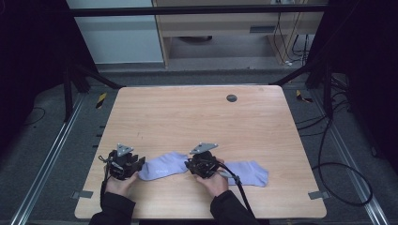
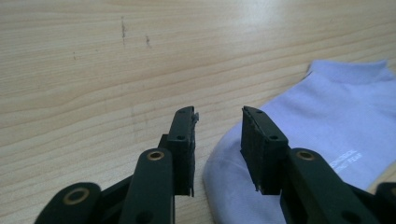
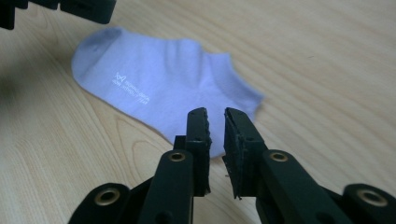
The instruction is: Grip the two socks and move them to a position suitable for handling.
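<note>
A lavender ankle sock (image 1: 164,166) lies flat near the table's front edge, between my two grippers. My left gripper (image 1: 140,165) is at its toe end; in the left gripper view its jaws (image 2: 218,119) stand open just above the sock's rounded toe (image 2: 327,121), with nothing between them. My right gripper (image 1: 188,165) is at the cuff end. In the right gripper view it (image 3: 215,116) hovers open by a narrow gap over the sock's (image 3: 159,88) near edge, without pinching the cloth. A second lavender sock (image 1: 251,172) lies to the right of my right hand.
The wooden table (image 1: 197,117) has a small grey round cap (image 1: 231,98) near its far edge. Black cables (image 1: 338,178) loop on the floor to the right. The left gripper's body (image 3: 60,9) appears at the top left of the right gripper view.
</note>
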Motion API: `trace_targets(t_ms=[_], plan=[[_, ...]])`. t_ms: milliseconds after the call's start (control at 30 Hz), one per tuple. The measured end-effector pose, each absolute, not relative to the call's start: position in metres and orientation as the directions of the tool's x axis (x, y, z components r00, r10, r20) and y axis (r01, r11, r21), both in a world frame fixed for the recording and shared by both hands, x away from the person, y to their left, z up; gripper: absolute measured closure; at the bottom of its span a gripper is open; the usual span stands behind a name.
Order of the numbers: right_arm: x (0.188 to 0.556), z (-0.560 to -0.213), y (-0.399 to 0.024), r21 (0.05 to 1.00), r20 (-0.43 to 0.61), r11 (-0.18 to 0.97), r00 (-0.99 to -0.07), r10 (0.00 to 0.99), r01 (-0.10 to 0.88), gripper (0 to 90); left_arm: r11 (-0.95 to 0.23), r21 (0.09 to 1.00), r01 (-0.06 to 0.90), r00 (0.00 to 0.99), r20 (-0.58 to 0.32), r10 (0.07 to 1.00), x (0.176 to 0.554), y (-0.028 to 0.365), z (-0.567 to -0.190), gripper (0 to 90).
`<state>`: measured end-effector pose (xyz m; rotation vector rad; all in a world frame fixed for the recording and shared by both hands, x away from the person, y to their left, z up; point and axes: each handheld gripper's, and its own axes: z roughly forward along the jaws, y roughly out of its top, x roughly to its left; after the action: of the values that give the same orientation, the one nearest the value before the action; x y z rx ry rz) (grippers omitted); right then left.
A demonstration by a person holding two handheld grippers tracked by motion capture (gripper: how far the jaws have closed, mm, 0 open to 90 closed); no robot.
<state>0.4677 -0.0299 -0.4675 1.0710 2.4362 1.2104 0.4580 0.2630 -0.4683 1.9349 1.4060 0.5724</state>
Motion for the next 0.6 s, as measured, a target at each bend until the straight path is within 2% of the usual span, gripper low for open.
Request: trace_targets(t_ms=[300,600], plan=[[0.46,-0.449,-0.084,0.796,0.125,0.331,-0.674,0.728,0.506,67.6,-0.195,0.772,0.605,0.409,-0.091,0.908,0.449,0.245,-0.453,59.4],[0.444,-0.443,-0.144,0.798,0.109,0.296,-0.608,0.786,0.526,64.6,-0.276,0.777,0.565,0.511,-0.067,0.857,0.444,0.206,-0.444,56.5]])
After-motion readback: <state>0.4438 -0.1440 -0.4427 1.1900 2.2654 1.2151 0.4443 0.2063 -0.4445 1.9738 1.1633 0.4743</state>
